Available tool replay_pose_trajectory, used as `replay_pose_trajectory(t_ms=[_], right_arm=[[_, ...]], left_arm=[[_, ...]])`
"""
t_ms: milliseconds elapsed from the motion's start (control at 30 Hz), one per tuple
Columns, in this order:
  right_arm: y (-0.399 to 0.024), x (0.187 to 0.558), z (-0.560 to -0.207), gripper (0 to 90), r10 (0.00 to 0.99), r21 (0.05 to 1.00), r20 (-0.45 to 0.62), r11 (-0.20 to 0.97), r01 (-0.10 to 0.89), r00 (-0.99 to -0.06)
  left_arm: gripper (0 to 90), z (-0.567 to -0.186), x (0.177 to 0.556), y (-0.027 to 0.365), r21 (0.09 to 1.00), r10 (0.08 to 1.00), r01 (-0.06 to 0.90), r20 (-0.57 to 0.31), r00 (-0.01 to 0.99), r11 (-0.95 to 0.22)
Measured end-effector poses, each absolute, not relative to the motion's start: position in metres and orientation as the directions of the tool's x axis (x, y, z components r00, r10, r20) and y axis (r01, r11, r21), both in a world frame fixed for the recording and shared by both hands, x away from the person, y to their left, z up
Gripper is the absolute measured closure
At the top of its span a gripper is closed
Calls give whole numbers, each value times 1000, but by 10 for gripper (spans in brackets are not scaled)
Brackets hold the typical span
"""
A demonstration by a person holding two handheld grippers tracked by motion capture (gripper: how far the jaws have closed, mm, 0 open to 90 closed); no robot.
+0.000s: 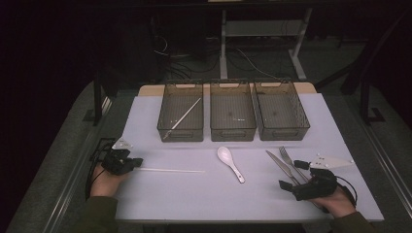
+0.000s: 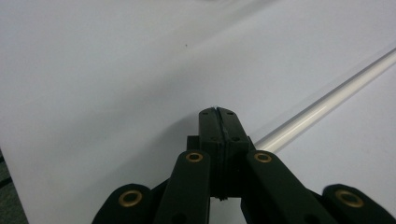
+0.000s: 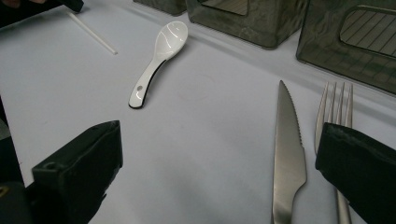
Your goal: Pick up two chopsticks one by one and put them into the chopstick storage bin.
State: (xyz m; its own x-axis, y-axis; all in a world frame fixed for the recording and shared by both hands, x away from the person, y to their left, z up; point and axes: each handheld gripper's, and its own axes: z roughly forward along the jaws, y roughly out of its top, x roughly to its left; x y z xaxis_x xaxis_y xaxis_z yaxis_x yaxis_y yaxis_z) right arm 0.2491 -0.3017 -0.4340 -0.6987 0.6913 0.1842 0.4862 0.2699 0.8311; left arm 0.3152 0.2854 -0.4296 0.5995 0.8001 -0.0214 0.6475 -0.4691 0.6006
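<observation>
the left gripper (image 1: 137, 162) at 9 o'clock pinches a white chopstick (image 1: 170, 170). the right gripper (image 1: 291, 174), at 4 o'clock, gapes wide by the knife (image 1: 280, 167)

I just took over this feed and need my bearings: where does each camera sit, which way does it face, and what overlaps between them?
High view: above the person's side, facing forward and down on the table and three bins; both hands show.
Left gripper view: on the left gripper, facing along shut jaws clamping the white chopstick.
Right gripper view: on the right gripper, jaws open, facing the knife, fork and spoon.
Shared: high and right gripper views both show spoon, knife, fork, chopstick.
</observation>
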Motion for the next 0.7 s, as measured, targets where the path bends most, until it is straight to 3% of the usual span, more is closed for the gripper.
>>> replay_pose_trajectory(t_ms=[367, 567, 700], right_arm=[[-301, 249, -434, 8, 690, 831, 182, 272, 484, -700], [-301, 249, -434, 8, 692, 829, 182, 274, 487, -699], [-301, 249, -434, 8, 691, 828, 184, 274, 490, -699]], left_arm=[[889, -422, 304, 282, 647, 782, 599, -8, 623, -471], [730, -409, 302, 247, 691, 691, 505, -11, 723, -518], [675, -406, 301, 211, 711, 595, 431, -22, 803, -555]])
